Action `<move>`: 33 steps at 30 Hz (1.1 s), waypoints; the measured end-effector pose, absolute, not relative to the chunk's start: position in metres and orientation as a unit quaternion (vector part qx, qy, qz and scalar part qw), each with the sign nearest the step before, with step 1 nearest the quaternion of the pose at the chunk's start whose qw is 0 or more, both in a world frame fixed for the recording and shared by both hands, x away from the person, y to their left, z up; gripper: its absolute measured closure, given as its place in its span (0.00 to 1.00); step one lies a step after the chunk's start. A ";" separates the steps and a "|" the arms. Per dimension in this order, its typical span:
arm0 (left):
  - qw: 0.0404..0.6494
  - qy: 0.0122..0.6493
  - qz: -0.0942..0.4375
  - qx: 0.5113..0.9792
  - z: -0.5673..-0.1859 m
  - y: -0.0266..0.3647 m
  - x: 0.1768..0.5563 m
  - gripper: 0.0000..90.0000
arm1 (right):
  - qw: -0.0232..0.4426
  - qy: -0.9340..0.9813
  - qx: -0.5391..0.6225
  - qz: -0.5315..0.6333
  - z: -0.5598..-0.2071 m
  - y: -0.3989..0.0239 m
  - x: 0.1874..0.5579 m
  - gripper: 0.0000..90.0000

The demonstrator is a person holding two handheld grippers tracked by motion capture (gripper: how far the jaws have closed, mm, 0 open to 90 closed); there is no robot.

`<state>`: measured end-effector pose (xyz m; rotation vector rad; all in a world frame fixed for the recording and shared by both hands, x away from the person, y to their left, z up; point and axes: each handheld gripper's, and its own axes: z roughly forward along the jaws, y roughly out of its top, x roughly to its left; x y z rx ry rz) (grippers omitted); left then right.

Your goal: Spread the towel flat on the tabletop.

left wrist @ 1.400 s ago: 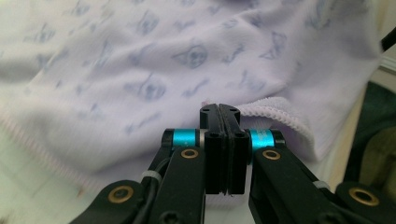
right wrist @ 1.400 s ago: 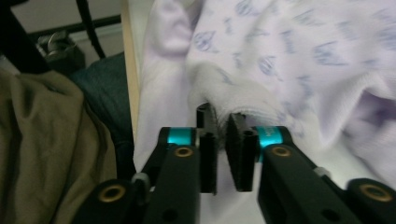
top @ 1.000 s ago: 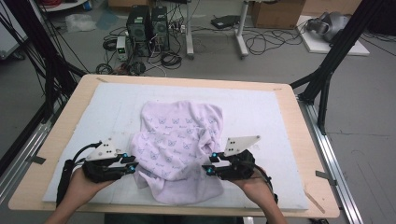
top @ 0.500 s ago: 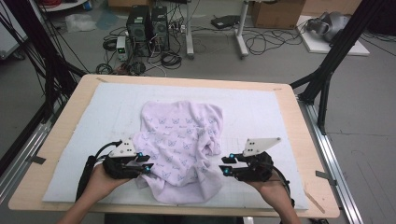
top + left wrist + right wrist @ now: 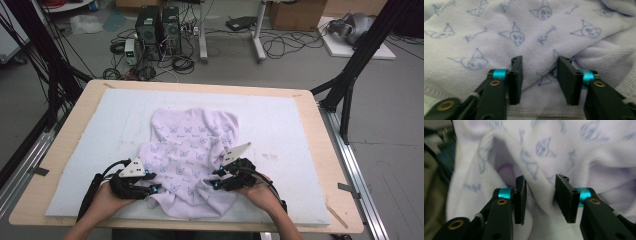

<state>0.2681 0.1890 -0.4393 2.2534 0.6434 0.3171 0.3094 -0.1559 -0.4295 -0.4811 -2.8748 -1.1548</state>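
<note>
Lilac terry towel with blue cat-face print (image 5: 529, 32): runs past every edge in left gripper view. In right gripper view the print is blurred, unreadable. Whether either gripper's pads press the cloth: cannot tell. Person's forearms cut off at bottom edge, high view.

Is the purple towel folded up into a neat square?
No, the towel lies crumpled and spread out on the white mat, with wavy, uneven edges.
</note>
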 end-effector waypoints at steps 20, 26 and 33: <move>0.429 0.227 0.111 0.867 -0.391 0.213 0.223 0.96 | 0.003 -0.884 -0.137 -0.448 -0.397 -0.180 0.242 0.91; 0.440 0.226 0.107 0.863 -0.388 0.227 0.228 0.69 | 0.002 -0.884 -0.109 -0.454 -0.381 -0.186 0.231 0.71; 0.442 0.241 0.116 0.856 -0.399 0.223 0.257 0.69 | -0.014 -0.874 -0.121 -0.470 -0.378 -0.185 0.262 0.68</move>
